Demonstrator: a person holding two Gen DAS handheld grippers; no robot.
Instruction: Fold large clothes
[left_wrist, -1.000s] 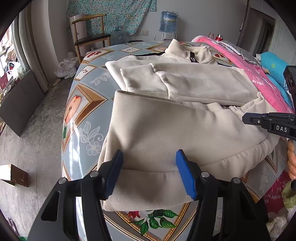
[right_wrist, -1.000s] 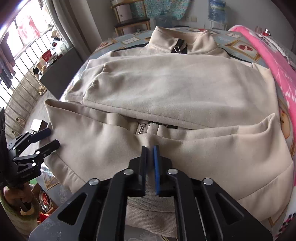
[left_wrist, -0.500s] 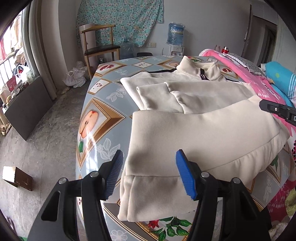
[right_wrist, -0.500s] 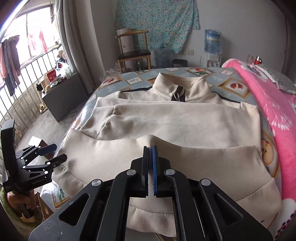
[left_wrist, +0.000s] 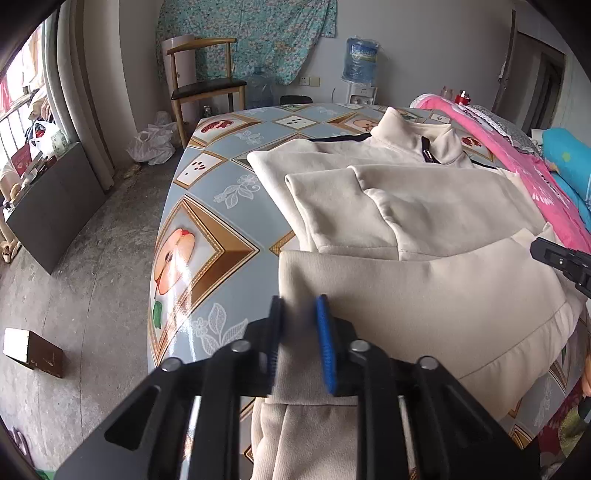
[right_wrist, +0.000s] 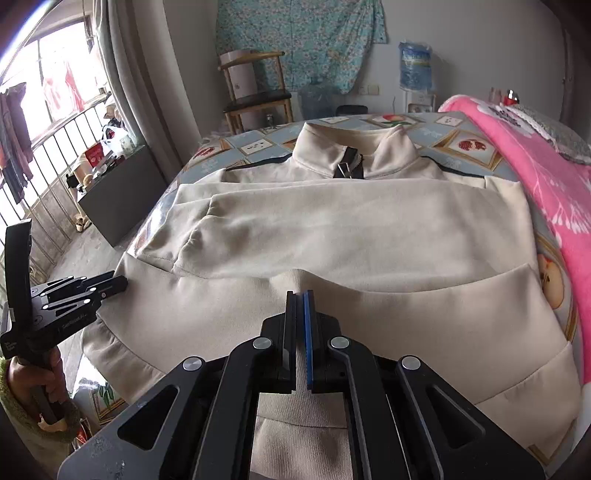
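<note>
While both sleeves are lying folded across the jacket (right_wrist: 351, 221), you are pinching its near hem with the left gripper (left_wrist: 299, 314), just closing, and the right gripper (right_wrist: 300, 306), bottom fold pending.

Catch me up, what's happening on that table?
A person is folding a cream zip-neck jacket on the patterned table. The sleeves are already folded across the chest. Both claws grip the bottom hem: the right claw is shut on it, and the left claw has just been closing, with the hem between its jaws. The hem is raised, not yet folded over.
</note>
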